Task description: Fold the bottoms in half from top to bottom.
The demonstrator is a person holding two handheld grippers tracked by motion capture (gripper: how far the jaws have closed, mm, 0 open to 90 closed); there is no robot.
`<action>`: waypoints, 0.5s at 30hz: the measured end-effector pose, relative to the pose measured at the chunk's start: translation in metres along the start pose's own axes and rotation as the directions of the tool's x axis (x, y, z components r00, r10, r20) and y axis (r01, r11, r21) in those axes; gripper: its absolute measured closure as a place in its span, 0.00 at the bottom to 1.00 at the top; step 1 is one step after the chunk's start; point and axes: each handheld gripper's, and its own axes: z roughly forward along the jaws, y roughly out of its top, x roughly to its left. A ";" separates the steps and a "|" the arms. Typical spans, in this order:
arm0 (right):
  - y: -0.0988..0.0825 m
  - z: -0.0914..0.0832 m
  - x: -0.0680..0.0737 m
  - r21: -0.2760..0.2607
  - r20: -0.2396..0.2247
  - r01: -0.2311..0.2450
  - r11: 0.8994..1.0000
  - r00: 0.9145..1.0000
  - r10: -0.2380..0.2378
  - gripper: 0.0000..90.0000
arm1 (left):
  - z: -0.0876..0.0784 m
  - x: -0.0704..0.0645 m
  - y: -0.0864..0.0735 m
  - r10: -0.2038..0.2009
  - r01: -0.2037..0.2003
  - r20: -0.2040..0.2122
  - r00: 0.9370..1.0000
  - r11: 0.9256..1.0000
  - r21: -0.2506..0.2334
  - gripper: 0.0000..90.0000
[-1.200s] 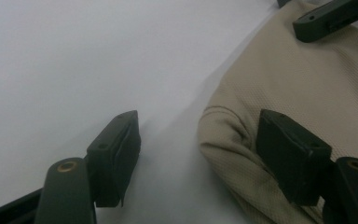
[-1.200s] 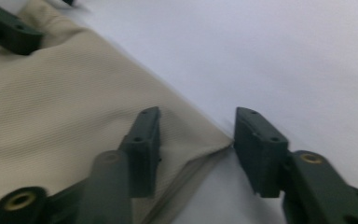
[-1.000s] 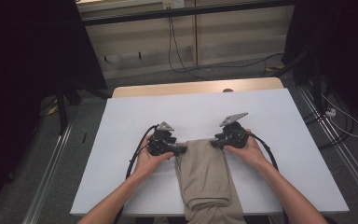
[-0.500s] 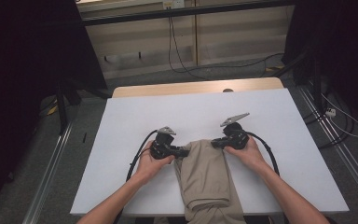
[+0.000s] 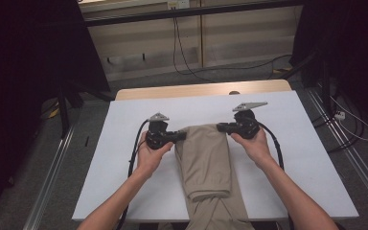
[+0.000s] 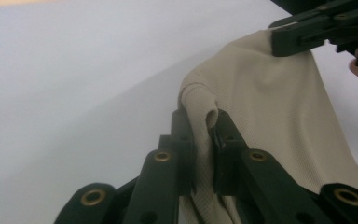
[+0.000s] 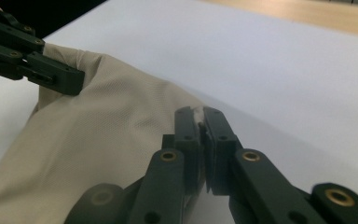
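Both hand-held grippers (image 5: 183, 136) (image 5: 220, 127) raised, clamping trousers (image 5: 206, 160)

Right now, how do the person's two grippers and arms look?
Both the left gripper and the right gripper are black, with brass-coloured rivets, a grey three-cornered plate on top and a trailing black cable. The forearms are bare, no sleeves in view.

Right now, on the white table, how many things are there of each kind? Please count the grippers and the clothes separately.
Grippers: 2, the left gripper and the right gripper, each shut on a far corner of the garment.
Garments: 1, the beige folded garment, whose near end hangs over the edge of the white table.
Total: 3
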 end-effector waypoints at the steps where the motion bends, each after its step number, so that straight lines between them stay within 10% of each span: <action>1: 0.005 0.001 0.000 -0.007 0.003 -0.003 1.000 1.000 0.003 0.95 | 0.000 0.004 0.003 -0.009 0.009 -0.004 1.000 1.000 -0.014 0.91; 15: 0.061 0.018 -0.024 -0.078 0.108 -0.058 0.995 0.992 0.066 0.95 | 0.021 0.036 0.062 -0.050 0.041 -0.083 0.995 0.993 -0.108 0.91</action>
